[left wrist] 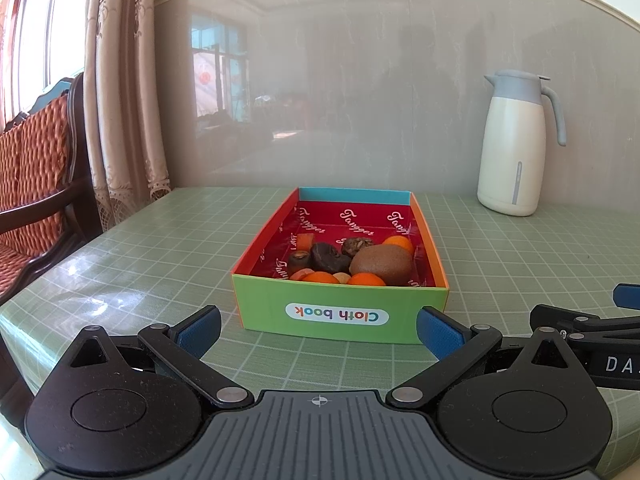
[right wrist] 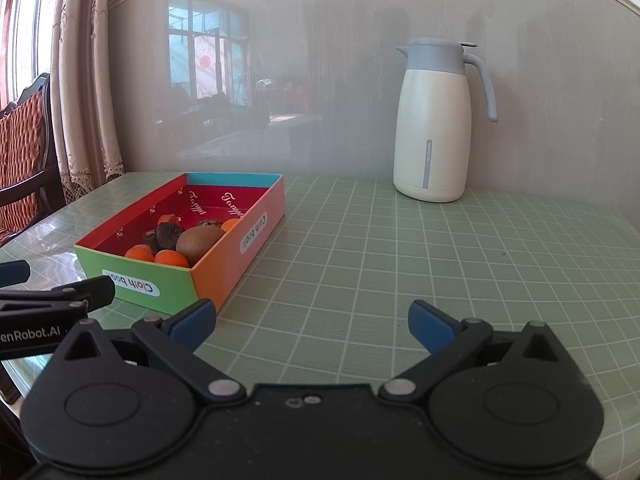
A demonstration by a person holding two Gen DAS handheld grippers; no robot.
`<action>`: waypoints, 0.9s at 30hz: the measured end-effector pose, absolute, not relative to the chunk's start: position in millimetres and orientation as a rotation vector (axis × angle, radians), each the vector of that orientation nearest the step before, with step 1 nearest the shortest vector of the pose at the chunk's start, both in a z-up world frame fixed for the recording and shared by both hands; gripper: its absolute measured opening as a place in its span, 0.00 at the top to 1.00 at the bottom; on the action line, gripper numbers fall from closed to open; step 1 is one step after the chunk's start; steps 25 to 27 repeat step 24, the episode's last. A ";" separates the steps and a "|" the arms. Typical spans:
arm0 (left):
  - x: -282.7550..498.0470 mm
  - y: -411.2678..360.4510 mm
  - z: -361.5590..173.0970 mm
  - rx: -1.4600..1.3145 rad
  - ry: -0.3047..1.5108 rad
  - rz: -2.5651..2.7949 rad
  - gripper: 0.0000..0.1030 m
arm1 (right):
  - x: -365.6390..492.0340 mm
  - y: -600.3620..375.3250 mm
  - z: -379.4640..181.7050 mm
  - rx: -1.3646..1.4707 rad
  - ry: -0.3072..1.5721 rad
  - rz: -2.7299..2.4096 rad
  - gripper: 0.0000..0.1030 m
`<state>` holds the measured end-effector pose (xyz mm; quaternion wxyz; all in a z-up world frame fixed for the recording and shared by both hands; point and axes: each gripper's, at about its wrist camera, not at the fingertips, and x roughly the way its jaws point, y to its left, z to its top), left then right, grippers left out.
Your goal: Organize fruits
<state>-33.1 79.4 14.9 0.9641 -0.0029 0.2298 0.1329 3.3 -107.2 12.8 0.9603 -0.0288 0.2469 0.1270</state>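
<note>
The colourful cardboard box (left wrist: 340,312) sits toward the tabletop's (right wrist: 400,260) left edge, holding a kiwi (left wrist: 382,265), small oranges (left wrist: 366,279) and dark dried fruits (left wrist: 328,258). The left gripper (left wrist: 318,330) hovers just before its green end, fingers wide apart and empty. The right gripper (right wrist: 312,322) gapes empty over bare tabletop. A white thermos jug (right wrist: 434,120) stands at the back edge.

A table (right wrist: 400,264) under a pale green grid-patterned cover carries two things. In the right wrist view a shallow cardboard box (right wrist: 224,264) — green, orange and blue walls, red lining — sits at about 10 o'clock. A cream thermal jug (right wrist: 432,136) stands at 1 o'clock — well apart, near the wall.
</note>
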 end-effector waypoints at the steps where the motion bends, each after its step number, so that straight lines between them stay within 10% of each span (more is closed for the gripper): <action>1: -33.1 79.3 14.9 -0.006 0.465 0.269 0.00 | 3.2 -107.4 12.8 -0.058 0.500 0.257 0.00; 27: -38.6 79.4 19.5 0.006 0.424 0.222 0.01 | 2.8 -107.4 14.2 -0.054 0.494 0.256 0.00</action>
